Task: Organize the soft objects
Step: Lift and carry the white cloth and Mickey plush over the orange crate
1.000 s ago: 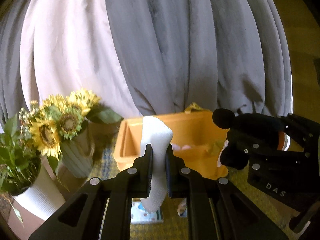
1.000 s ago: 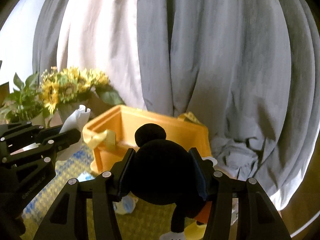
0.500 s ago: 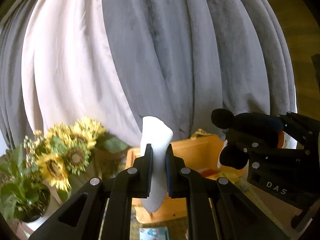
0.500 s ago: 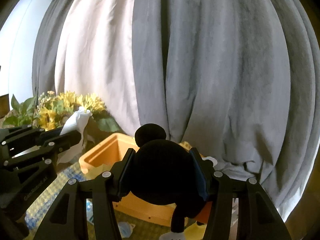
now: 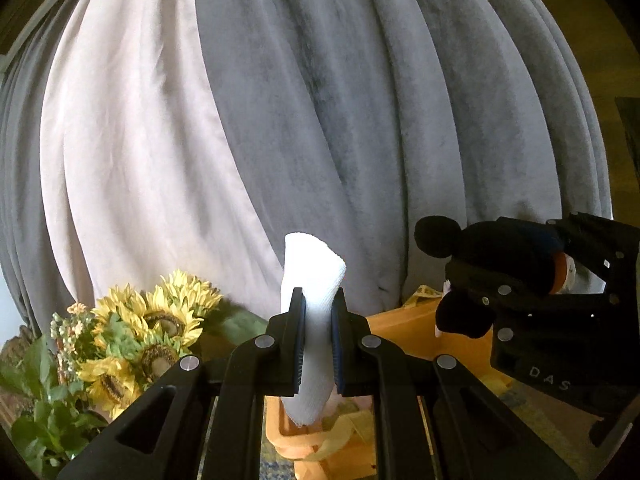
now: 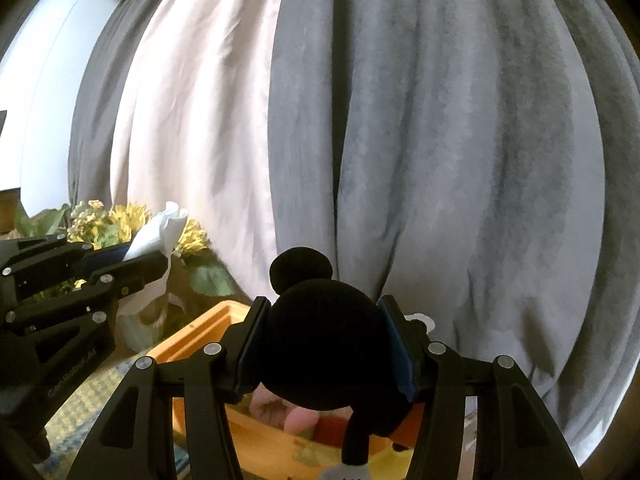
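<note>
A: Heavy curtains (image 5: pixel 360 120), a grey velvety one beside a pale smooth one, hang in deep folds behind everything. Below them there's a woven yellow-and-blue mat (image 6: pixel 84 404) with an orange bin (image 6: pixel 208 332) on it.

B: And the soft things?

A: Both are in the air over the bin. The left gripper (image 5: pixel 319 344) has its jaws pinched narrow on a white folded cloth (image 5: pixel 310 288), ribbed like a sock or washcloth, standing upright between the pads. The right gripper (image 6: pixel 326 354) has its jaws spread wider around the round black head of a plush mouse (image 6: pixel 320 344); its legs dangle below.

B: So the step is dropping them in?

A: I'd judge so. The bin looks rigid, smooth plastic with straight walls, and something pinkish and yellow already lies inside. Best to lower each thing past the rim before opening, so the floppy cloth doesn't drape over the wall.

B: Anything to avoid?

A: The sunflowers (image 5: pixel 160 320) in their pot near the bin's left side. The plush is bulky and springy; release it low so it doesn't bounce out.
</note>
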The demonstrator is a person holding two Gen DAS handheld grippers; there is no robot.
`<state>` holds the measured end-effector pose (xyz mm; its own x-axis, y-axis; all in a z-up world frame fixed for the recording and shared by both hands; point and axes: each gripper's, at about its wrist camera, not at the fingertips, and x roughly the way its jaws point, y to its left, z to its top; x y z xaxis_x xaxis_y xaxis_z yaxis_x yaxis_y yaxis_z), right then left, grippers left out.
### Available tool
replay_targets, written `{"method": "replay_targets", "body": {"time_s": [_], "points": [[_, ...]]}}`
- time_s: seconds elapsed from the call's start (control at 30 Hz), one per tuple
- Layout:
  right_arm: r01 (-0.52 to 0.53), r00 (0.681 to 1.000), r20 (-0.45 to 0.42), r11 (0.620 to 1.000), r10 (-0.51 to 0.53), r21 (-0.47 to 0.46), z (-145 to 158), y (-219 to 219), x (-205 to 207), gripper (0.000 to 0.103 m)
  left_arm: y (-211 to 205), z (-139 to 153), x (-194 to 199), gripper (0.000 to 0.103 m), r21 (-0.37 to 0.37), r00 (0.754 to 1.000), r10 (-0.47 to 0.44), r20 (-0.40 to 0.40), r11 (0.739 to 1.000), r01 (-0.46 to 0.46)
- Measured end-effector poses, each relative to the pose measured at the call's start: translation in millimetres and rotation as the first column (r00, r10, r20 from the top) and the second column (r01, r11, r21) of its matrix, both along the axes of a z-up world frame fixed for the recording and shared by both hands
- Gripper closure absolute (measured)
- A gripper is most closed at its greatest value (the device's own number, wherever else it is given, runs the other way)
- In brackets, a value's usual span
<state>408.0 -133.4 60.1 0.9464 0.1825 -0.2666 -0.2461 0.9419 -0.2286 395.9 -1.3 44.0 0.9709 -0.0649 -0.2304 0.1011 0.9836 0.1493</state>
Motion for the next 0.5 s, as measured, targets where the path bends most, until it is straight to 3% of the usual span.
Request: {"method": "replay_targets", "body": {"time_s": [0.5], "points": [[-0.019, 0.997, -0.068, 1.0, 0.02, 0.023, -26, -4, 60, 0.047, -6, -25, 60, 0.09, 0.018, 0.997, -0.008, -0.074, 1.0, 0.009]]}}
